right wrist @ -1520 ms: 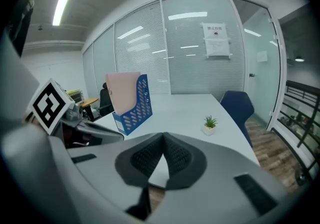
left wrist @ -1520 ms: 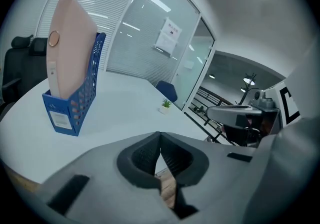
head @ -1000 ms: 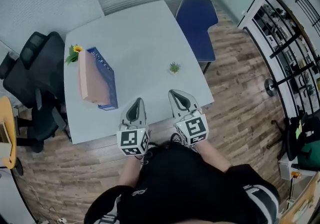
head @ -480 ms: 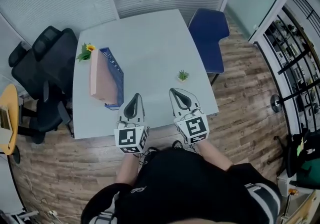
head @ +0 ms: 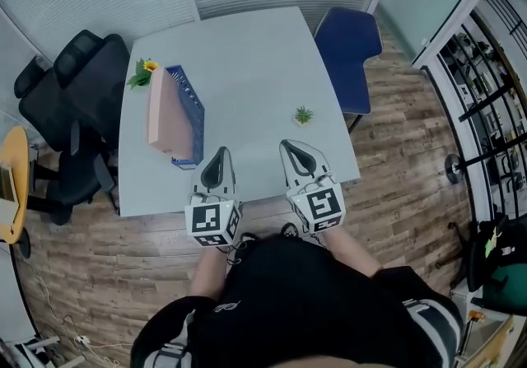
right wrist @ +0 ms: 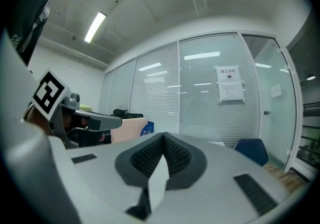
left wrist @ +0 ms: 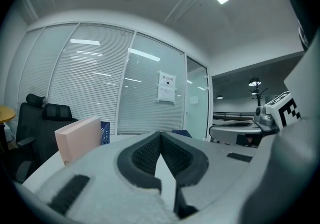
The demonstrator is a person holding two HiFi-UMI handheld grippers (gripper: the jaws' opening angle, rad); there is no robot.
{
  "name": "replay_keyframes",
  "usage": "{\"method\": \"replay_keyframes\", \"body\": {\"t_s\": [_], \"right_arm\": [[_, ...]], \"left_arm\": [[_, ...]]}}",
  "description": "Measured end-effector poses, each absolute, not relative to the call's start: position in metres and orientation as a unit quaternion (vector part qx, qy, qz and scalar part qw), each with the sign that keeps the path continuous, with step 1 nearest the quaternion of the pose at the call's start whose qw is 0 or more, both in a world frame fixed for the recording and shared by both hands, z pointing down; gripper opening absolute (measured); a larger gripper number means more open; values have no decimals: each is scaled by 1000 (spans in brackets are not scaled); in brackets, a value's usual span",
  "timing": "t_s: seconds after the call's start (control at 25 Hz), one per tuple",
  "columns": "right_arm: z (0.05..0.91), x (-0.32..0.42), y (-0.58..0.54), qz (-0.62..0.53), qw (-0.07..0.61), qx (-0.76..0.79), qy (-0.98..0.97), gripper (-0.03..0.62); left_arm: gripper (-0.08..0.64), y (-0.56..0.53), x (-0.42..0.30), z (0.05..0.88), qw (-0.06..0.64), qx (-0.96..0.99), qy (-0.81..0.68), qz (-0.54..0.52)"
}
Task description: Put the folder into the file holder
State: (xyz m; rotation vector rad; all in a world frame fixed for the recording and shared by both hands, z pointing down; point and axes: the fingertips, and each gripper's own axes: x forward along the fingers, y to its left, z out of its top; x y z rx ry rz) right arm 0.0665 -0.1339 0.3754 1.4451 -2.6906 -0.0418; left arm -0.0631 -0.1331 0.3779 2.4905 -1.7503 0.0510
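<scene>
Jaws of both the left gripper (head: pixel 219 157) and the right gripper (head: pixel 295 152) are clenched on nothing, hovering over the worktop's (head: pixel 247 62) near edge. Ahead and left of the left jaws, the pink folder (head: pixel 162 115) sits flush against the blue file holder (head: pixel 191 111).

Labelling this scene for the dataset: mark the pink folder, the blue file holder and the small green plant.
pink folder (head: pixel 167 118), head view, on its broad pink side.
blue file holder (head: pixel 195 123), head view, on its blue side wall.
small green plant (head: pixel 303 115), head view, on its leaves.
</scene>
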Motion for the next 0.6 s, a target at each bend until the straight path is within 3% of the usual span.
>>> {"method": "replay_keyframes", "body": {"t_s": [0.6], "right_arm": [[382,48,-123,-10,45,462,-886,3]], "left_arm": [[-3,-122,-75,391,57,812,-580,24]]}}
